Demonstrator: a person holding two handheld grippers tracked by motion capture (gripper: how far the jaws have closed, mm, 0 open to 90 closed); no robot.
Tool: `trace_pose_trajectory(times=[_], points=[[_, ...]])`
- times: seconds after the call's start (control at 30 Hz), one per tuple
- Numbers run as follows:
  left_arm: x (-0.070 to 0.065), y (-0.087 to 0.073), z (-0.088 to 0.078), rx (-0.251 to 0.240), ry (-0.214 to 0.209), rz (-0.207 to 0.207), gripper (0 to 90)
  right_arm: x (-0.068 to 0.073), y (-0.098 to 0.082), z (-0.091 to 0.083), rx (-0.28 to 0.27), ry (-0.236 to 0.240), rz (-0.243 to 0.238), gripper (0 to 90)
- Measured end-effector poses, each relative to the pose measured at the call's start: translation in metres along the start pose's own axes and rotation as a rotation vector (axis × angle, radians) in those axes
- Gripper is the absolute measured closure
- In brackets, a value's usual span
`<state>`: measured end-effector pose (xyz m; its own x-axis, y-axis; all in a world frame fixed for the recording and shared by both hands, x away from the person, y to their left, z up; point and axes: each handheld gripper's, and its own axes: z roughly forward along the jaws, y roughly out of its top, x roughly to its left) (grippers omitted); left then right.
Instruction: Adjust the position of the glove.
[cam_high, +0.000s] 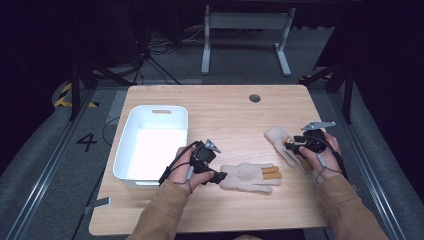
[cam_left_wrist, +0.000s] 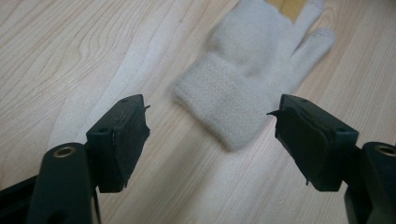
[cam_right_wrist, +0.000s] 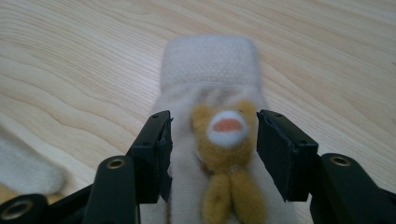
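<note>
My right hand-held gripper stands spread over the bear glove; left hand-held gripper spread before the plain glove. Both gloves lie on the surface; white bin unfilled, nothing gripped yet.

My left claw covers the cuff of the near glove from above, that glove's fingertips run off the top edge, the bear glove is cut off at the bottom, its fingers hide under my right claw.
</note>
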<state>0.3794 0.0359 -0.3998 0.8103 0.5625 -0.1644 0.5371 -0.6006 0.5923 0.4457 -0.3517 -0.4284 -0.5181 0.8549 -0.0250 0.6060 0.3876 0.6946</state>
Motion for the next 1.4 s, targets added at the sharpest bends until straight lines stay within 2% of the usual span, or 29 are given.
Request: trace_pose_trajectory(times=[0.2, 0.33, 0.43, 0.5, 0.67, 0.83, 1.0, 1.4], points=[[-0.001, 0.000, 0.001, 0.008, -0.002, 0.004, 25.7, -0.008, -0.009, 0.013, 0.016, -0.013, 0.028, 46.7], [0.000, 0.000, 0.003, 0.010, -0.001, 0.001, 25.7, -0.009, -0.010, 0.015, 0.013, 0.003, 0.040, 51.2], [0.000, 0.000, 0.003, 0.010, 0.000, -0.003, 25.7, -0.008, -0.011, 0.015, 0.018, 0.007, 0.026, 59.3], [0.000, 0.000, 0.003, 0.009, 0.000, -0.003, 25.7, -0.007, -0.010, 0.015, 0.023, 0.004, 0.011, 61.8], [0.000, 0.000, 0.004, 0.009, -0.009, 0.002, 25.7, -0.006, -0.010, 0.015, 0.018, 0.002, 0.008, 64.7], [-0.001, 0.001, 0.003, 0.003, -0.012, 0.000, 25.7, -0.006, -0.008, 0.010, -0.004, -0.003, 0.001, 66.5], [-0.001, 0.001, 0.001, -0.004, -0.011, -0.005, 25.7, -0.004, -0.003, 0.000, -0.027, 0.034, -0.013, 66.7], [-0.001, 0.001, -0.003, -0.034, -0.017, -0.008, 24.2, 0.005, 0.011, -0.025, -0.080, 0.077, -0.079, 67.0]])
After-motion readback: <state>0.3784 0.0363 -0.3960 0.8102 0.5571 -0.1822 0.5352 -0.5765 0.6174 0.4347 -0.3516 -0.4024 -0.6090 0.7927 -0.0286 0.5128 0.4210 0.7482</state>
